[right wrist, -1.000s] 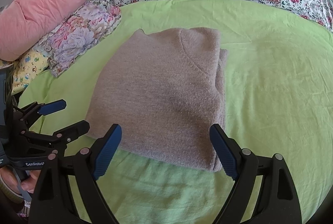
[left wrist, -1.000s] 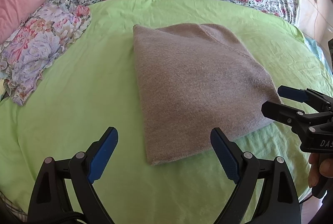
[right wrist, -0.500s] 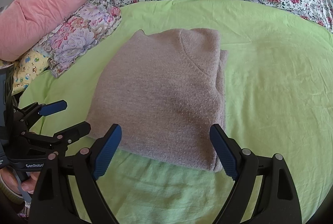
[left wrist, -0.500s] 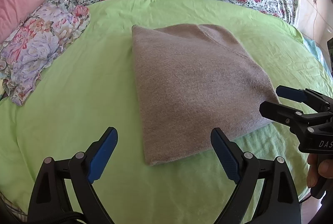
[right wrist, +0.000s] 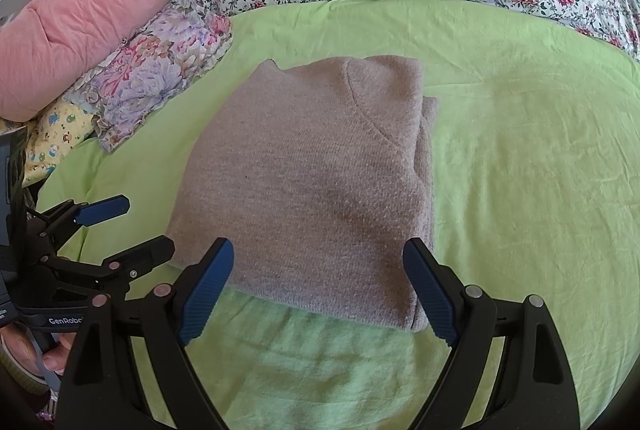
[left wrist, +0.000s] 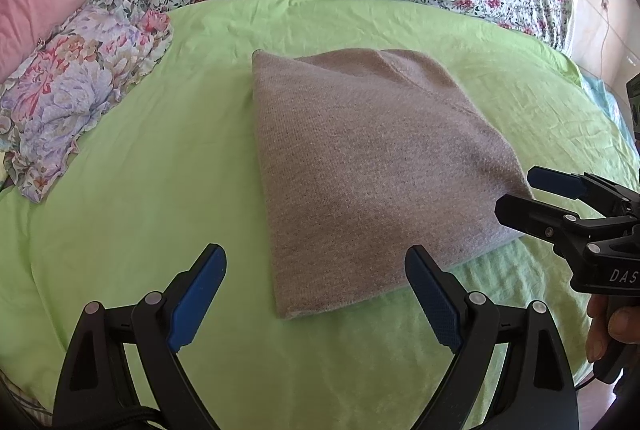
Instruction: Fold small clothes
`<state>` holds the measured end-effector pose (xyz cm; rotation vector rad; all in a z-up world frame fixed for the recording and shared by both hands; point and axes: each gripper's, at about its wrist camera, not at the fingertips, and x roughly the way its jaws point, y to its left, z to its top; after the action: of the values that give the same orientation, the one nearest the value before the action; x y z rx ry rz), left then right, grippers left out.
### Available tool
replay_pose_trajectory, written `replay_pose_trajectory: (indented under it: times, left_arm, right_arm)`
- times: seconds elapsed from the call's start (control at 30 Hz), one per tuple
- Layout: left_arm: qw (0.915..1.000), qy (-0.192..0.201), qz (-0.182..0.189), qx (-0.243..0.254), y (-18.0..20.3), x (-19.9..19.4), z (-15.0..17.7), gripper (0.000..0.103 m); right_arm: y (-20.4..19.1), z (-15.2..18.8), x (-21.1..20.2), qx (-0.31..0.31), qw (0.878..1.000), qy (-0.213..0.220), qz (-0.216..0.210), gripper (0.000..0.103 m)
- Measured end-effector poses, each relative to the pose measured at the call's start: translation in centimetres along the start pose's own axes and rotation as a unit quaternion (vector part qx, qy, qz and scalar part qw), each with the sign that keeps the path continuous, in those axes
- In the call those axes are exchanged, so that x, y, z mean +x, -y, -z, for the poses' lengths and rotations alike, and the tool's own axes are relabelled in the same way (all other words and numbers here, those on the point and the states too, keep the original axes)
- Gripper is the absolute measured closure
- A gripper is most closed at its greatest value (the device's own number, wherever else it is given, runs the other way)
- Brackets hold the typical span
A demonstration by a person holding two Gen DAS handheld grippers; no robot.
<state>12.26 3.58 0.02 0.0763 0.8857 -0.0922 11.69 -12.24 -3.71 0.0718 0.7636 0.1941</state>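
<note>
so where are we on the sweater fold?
Looks done: the beige sweater lies folded into a compact rectangle on the green sheet. Nothing in hand: left hand-held gripper and right hand-held gripper are open, short of it. Left: perhaps moving it aside.

Very little has moved in the last second. Seen from the left gripper (left wrist: pixel 315 254), the folded grey-brown knit sweater (left wrist: pixel 360 170) ahead of its fingers has slid a touch towards the left finger, its near corner now a little further from the right finger. The right gripper (left wrist: pixel 516 190), off to the left gripper's right, has edged slightly inwards, its lower finger now against the sweater's right corner. Seen from the right gripper (right wrist: pixel 318 244), the sweater (right wrist: pixel 312 182) has drifted a shade towards the right finger, and the left gripper (right wrist: pixel 147 222), off to its left, has crept a little closer to the sweater's near left edge.
</note>
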Motion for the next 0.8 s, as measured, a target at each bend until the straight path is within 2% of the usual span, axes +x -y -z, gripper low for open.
replay_pose_trajectory:
  times: [0.8]
  left_arm:
    - [1.0,0.001,0.001,-0.001,0.02,-0.18,-0.08,0.011]
  right_arm:
    - [-0.08,0.03,-0.14,0.003,1.0,0.004,0.001,0.016]
